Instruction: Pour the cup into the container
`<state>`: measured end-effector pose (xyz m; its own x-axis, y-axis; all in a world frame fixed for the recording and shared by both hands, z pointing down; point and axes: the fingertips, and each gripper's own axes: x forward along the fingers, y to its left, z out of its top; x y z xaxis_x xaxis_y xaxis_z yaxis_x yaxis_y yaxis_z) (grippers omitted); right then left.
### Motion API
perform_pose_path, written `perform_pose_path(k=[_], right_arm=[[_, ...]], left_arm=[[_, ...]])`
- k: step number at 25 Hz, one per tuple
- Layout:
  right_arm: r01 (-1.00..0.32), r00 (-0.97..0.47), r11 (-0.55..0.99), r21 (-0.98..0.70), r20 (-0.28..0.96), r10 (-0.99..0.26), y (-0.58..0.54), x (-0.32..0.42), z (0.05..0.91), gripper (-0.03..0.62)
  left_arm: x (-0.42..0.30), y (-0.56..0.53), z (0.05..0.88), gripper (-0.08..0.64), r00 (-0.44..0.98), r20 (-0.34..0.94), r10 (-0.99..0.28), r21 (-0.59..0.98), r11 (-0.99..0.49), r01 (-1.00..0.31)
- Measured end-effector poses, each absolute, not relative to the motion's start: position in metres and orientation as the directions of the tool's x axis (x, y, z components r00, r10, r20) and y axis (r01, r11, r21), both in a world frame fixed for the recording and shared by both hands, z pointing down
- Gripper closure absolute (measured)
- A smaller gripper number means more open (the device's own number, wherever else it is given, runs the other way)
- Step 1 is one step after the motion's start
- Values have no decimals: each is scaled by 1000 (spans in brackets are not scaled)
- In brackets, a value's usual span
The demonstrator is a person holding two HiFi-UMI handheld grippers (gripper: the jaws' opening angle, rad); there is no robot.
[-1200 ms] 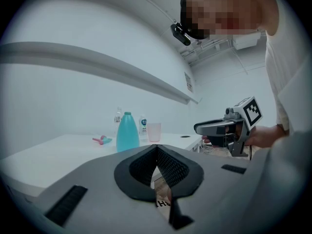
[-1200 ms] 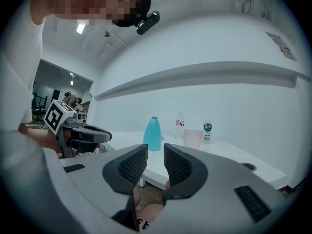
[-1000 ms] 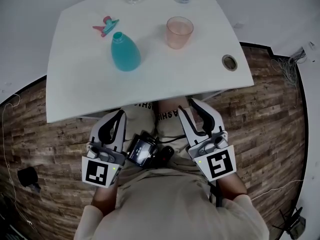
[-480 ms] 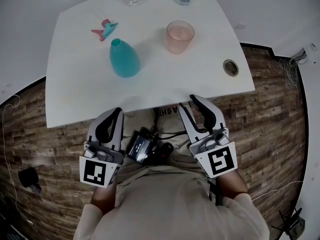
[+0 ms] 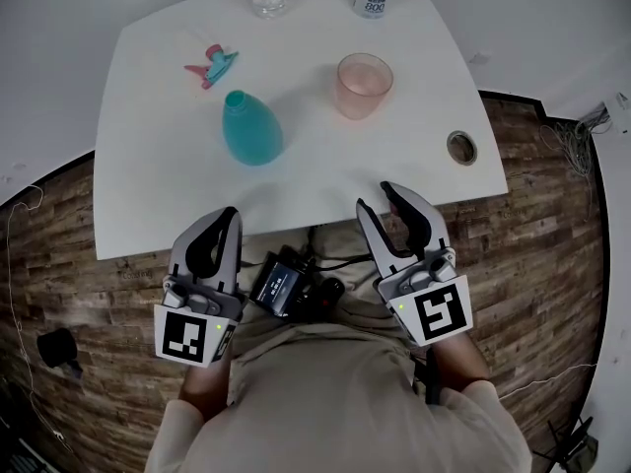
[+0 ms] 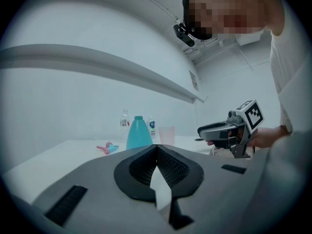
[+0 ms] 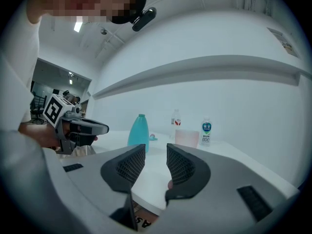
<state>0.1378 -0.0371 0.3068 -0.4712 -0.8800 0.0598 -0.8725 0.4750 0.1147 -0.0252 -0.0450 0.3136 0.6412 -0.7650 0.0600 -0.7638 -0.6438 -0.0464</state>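
Head view shows my right gripper (image 5: 377, 197), its jaws just opening a crack on nothing, and my left gripper (image 5: 227, 215) pinched together empty, so I judge I'm readying to fetch the cup (image 5: 363, 85), untouched beside the bottle (image 5: 251, 129).

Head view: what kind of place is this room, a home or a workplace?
Probably a workplace, such as an office or a test room, though I cannot be sure. The plain white rounded table has a round metal cable port, and loose thin cables lie on the brown wood-plank floor.
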Motion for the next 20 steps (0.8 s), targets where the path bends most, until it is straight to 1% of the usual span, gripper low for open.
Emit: perform_pose_path(k=[20], right_arm=[[-860, -487, 496, 122, 98, -868, -76, 144, 308, 431]], left_arm=[[-32, -79, 314, 547, 614, 117, -781, -40, -621, -782]])
